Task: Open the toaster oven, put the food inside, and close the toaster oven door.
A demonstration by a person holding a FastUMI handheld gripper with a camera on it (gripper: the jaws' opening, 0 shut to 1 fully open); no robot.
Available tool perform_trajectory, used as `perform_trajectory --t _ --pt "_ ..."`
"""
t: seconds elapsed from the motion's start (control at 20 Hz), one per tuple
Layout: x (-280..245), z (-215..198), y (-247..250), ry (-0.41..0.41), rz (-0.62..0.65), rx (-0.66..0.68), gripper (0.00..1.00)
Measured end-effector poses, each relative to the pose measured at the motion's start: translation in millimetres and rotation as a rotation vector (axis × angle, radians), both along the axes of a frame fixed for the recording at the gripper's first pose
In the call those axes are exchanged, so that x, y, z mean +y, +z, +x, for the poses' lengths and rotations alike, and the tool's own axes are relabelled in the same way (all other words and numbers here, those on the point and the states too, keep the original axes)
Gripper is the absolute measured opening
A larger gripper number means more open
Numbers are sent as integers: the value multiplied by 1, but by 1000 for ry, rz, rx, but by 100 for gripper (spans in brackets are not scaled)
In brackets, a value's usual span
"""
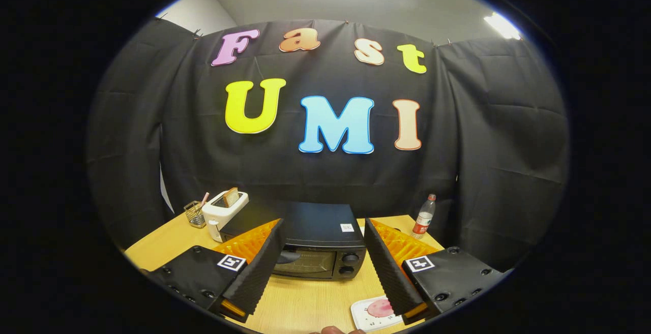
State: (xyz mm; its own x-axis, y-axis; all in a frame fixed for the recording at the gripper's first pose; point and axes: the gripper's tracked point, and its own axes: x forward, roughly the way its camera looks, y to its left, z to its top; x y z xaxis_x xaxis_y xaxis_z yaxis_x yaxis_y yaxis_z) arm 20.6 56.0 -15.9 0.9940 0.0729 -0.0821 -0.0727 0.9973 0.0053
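Observation:
A black toaster oven (318, 245) sits on the wooden table (300, 303) just beyond my fingers, its glass door shut. My gripper (323, 260) is open and held above the table, with nothing between its fingers. The oven's front shows in the gap between them, two knobs (349, 264) at its right side. A white plate (367, 313) with a pink round piece of food (379, 307) lies on the table close by, beside and partly under my right finger (389, 268).
A white toaster (224, 211) with a slice of bread in it stands behind the oven on the left, next to a wire holder (194, 213). A plastic bottle (424, 216) stands at the back right. A person's fingertip (333, 330) shows at the table's near edge.

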Motion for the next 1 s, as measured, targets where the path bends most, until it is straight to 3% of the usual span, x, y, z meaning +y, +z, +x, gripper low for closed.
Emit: perform_trajectory --t 0.55,1.0 --pt "30 32 -19 11 -18 92 98" --pt "64 66 -71 41 49 246 98"
